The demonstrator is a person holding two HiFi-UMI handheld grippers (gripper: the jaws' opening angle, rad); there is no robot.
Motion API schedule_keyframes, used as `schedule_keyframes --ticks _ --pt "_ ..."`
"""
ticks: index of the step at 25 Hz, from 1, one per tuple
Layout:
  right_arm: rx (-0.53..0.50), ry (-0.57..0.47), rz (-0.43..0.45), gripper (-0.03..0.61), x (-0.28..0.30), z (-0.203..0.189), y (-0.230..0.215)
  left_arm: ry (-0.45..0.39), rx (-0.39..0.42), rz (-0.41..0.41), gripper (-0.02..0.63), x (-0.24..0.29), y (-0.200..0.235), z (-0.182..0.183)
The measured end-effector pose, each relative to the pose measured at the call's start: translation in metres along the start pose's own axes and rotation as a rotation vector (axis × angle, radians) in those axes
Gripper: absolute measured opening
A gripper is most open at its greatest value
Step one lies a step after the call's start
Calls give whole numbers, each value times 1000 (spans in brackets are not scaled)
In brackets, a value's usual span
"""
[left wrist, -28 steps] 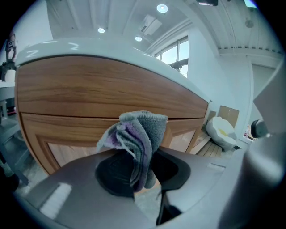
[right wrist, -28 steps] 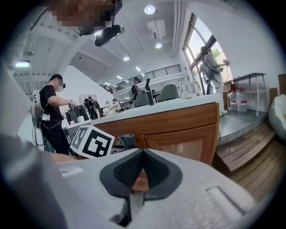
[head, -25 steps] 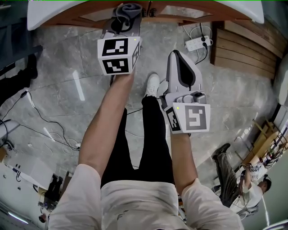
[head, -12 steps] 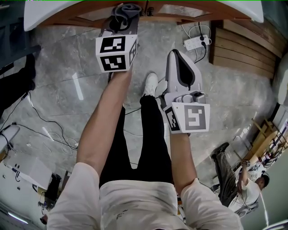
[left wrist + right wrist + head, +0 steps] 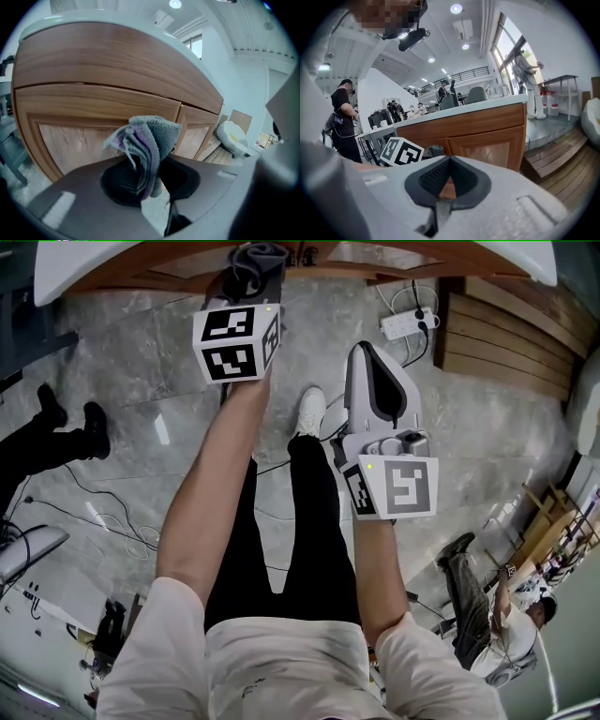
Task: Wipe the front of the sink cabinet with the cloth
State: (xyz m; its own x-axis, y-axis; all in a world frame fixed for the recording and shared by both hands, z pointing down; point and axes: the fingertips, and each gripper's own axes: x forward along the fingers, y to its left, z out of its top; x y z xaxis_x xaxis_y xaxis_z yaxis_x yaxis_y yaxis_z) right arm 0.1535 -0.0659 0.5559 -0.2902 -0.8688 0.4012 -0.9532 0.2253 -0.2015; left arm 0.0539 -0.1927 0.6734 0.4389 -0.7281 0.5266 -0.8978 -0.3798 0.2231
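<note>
Gripping the folded grey cloth (image 5: 149, 143) between its jaws, the left gripper (image 5: 149, 182) presents it to the sink cabinet (image 5: 93, 105) door front; contact unconfirmed. Right gripper (image 5: 444, 183) is closed, empty, clear of the work. Recommend pressing the cloth flat and stroking evenly across each panel.

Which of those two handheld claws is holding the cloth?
The left gripper: a grey cloth is pinched between its jaws. The right gripper is shut on nothing.

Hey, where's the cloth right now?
The cloth is pinched upright in the left claw, at the top of the head view a little left of centre, just in front of the wooden sink cabinet doors.
</note>
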Motion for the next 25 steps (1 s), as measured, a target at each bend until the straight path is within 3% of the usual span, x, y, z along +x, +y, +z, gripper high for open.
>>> schedule_keyframes --ticks 25 --pt "-27 37 22 -3 17 -22 5 58 -2 -8 98 30 14 -51"
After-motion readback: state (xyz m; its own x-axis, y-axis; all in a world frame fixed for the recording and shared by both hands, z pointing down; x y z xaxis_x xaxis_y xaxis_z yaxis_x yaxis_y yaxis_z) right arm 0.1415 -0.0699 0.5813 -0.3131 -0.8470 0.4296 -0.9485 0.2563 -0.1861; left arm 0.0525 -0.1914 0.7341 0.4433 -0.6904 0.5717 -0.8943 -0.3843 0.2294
